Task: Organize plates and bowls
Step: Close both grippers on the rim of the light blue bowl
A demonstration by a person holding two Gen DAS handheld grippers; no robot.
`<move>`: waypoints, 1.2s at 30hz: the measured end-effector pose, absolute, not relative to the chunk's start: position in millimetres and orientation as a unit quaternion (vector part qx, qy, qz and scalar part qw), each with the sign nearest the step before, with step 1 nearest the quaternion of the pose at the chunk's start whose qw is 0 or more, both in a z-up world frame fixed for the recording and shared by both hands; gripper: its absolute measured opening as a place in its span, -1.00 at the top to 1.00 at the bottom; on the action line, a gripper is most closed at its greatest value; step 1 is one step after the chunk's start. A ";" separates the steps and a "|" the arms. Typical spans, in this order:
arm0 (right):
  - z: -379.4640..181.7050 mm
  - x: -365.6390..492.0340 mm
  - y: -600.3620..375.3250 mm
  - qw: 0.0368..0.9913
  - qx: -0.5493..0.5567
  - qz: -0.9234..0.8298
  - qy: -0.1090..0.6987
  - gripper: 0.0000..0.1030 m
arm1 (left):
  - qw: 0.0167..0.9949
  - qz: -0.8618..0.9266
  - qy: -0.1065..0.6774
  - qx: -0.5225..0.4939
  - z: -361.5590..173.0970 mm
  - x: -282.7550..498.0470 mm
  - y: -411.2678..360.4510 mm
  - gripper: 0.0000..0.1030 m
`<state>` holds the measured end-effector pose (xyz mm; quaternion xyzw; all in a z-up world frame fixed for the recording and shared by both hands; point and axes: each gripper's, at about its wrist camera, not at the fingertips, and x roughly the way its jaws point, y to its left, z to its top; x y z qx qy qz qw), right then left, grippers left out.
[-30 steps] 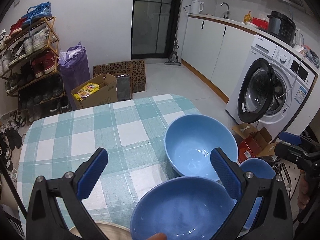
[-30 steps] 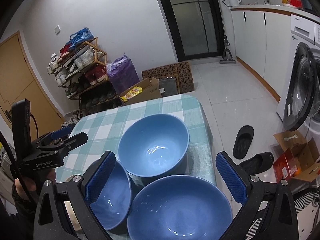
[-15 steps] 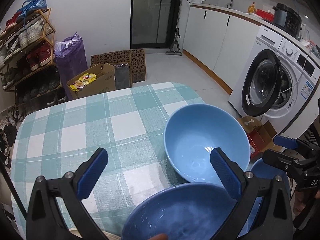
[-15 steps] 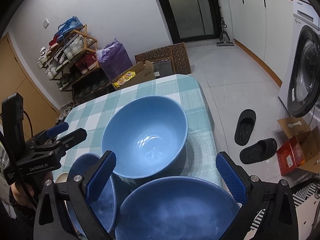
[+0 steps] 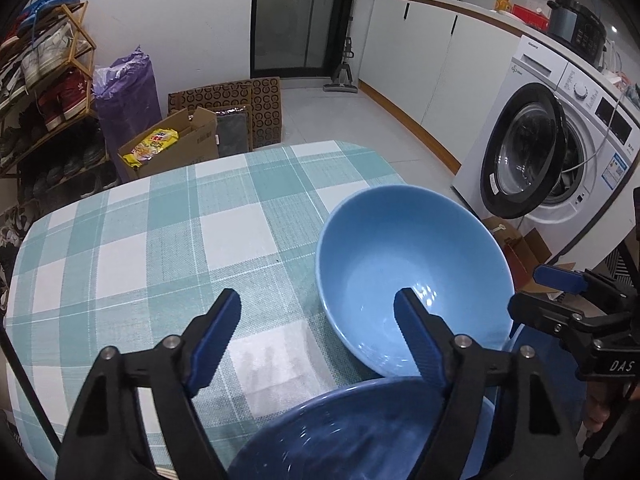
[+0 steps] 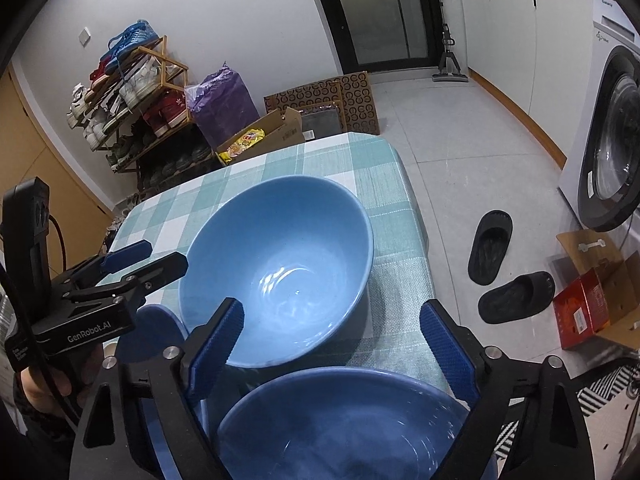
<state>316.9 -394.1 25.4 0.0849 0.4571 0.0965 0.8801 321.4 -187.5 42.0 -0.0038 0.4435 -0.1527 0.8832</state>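
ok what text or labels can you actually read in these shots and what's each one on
"GenRobot.AI": side of the left gripper, seen from the right wrist view.
"DAS": body of the right gripper, cut off at the edge of the left wrist view.
Small white print under "GenRobot.AI": too small to read.
Brand word, dial marks and stickers on the washing machine: too blurred to read.
Yellow snack packet in the cardboard box: print not legible.

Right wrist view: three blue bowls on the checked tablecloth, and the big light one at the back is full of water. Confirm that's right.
Not quite. The right wrist view shows the light blue bowl empty, with only glare on its bare bottom. The rest holds: it stands at the back on the checked tablecloth, among three blue bowls.
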 end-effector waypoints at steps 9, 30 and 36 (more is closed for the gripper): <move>13.4 327.2 -387.0 0.875 0.074 0.103 0.468 -0.41 | 0.869 -0.159 0.468 0.000 30.0 330.6 -194.4 -0.01; -0.3 337.5 -380.4 0.867 0.069 0.109 0.481 0.09 | 0.859 -0.169 0.482 0.021 17.0 336.7 -204.8 0.56; -3.7 338.9 -379.7 0.867 0.062 0.104 0.483 0.33 | 0.860 -0.175 0.480 0.021 17.4 335.9 -205.8 0.68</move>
